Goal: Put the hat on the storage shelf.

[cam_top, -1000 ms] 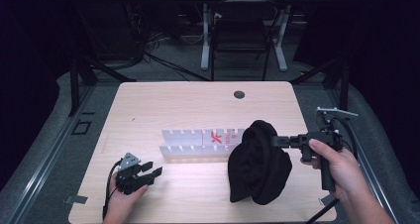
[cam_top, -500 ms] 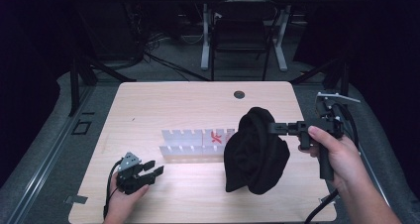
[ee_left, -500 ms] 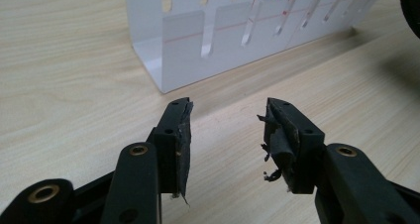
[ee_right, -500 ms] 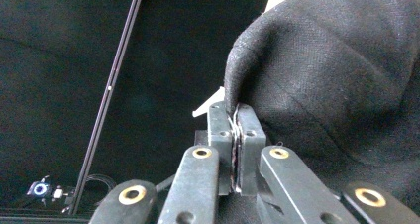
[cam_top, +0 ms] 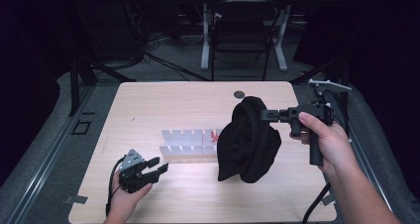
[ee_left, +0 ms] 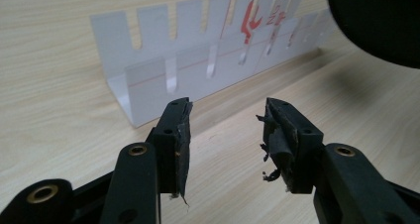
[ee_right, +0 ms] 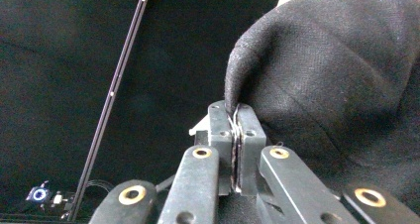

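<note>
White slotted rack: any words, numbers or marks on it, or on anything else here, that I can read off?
No legible text anywhere.
Red marks on the white slotted rack: they look like printed characters or a logo, but the slots cut them up and they are too blurred to read.
Black cloth, held in the right claw: plain, no label in view.
Left claw: no marking.

Dim room, brightly lit tabletop, soft shadows, slightly soft focus
</note>
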The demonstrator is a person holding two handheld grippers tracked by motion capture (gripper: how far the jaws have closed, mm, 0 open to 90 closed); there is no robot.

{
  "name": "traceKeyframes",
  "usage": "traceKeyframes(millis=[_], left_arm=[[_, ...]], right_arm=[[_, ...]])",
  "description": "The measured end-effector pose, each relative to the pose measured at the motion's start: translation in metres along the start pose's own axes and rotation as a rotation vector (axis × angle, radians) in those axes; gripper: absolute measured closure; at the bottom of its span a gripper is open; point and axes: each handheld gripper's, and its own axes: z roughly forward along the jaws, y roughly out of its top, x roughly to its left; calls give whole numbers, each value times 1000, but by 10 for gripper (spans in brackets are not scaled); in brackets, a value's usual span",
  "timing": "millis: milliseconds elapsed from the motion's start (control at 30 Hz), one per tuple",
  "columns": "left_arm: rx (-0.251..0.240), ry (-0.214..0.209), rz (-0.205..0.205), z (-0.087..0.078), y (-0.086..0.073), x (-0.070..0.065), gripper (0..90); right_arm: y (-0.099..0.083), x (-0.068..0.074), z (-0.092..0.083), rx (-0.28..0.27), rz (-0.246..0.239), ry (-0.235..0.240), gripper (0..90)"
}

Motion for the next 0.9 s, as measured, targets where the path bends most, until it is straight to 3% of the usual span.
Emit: traceKeyframes(millis=[400,633,900], left_arm=[[-49,-67,65,3,32,-27,561],[-58,-109,140,8,52,-53,596],[-80,-148,163,18,67,-69,596]], right_arm=[[18,3,14,-17,-9,9,885],[27,1,23,-17,-17,8,884],[35,1,32,-29,-20,-2,884]])
